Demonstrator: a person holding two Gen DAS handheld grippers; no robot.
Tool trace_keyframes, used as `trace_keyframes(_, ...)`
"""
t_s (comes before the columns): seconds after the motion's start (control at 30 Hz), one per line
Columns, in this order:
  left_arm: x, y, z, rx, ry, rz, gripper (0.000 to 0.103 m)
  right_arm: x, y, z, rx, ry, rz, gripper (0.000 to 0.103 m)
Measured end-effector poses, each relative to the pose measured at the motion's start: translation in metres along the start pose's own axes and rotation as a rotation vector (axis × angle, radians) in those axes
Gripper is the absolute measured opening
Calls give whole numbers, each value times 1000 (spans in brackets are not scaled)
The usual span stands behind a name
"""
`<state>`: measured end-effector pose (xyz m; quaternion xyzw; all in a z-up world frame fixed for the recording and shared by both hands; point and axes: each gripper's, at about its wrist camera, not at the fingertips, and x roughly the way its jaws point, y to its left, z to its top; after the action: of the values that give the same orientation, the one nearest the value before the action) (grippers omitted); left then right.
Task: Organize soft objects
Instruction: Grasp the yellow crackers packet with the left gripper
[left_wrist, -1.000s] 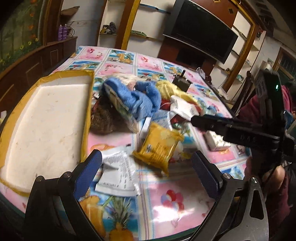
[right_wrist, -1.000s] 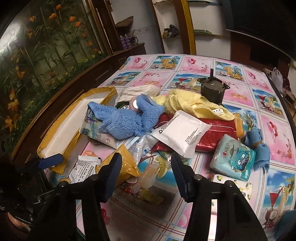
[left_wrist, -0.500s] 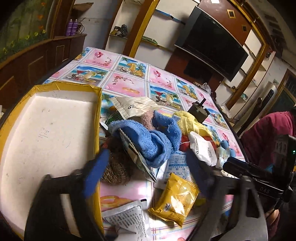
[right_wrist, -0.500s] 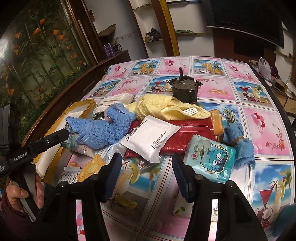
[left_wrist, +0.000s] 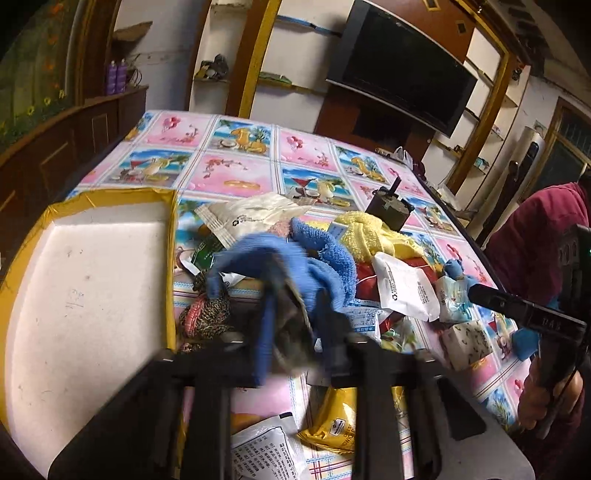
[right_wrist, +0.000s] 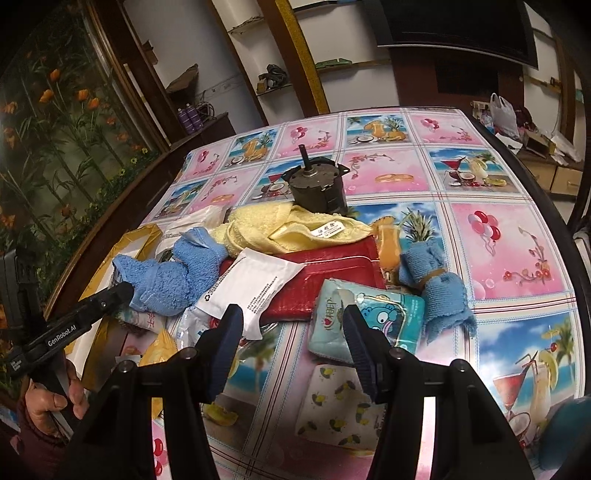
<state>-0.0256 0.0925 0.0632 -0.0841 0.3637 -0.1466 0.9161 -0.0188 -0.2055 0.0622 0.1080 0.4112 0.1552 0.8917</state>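
At the far left of my left view sits the tray (left_wrist: 85, 295), yellow-rimmed with a bare white floor, lying directly left of the pile. My left gripper (left_wrist: 295, 332) has its jaws together on something in the near edge of that pile: between the blurred pads I see a flat dark packet (left_wrist: 291, 321) with the blue towel (left_wrist: 295, 258) draped over it, and I judge the pads are pinching the packet's edge, though the blur keeps me from saying whether towel cloth is caught too. The towel's long axis runs left to right across the heap, its left end hanging down toward a knitted bundle (left_wrist: 207, 314) beside the tray wall. That is what my next move turns on: the tray lies left of the left gripper, just past the bundle, so a short sideways carry should do, and this hand is plainly the nearer one. Further right, a yellow towel (right_wrist: 280, 229) lies under a dark motor (right_wrist: 317, 184), with a white pouch (right_wrist: 255, 284) and a red packet (right_wrist: 332, 273) in front. My right gripper (right_wrist: 291, 347) hangs with its jaws apart and nothing between them, above the table; a tissue pack (right_wrist: 369, 314) sits just beyond its right finger, and a small blue cloth (right_wrist: 439, 291) lies right of that. From there the tray is well off to the left, across the pile.
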Motion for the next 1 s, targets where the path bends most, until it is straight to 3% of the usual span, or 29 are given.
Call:
trace_keyframes(0.17, -13, 6, -6, -17, -16, -29, 8, -7, -20, 0, 51, 7, -5, 57)
trace_keyframes(0.43, -41, 6, -20, -42, -38, -97, 7, -3, -21, -22, -10, 103, -89, 57)
trace_keyframes(0.6, -60, 2, -22, -54, -71, -135, 8, 3, -11, -31, -68, 106, -146, 70)
trace_keyframes(0.8, -82, -3, -25, -35, -116, -146, 8, 14, 3, -37, -158, 115, -350, 75)
trace_keyframes(1.0, -77, 8, -32, -75, -71, -133, 8, 24, -9, -43, -86, 173, -348, 81)
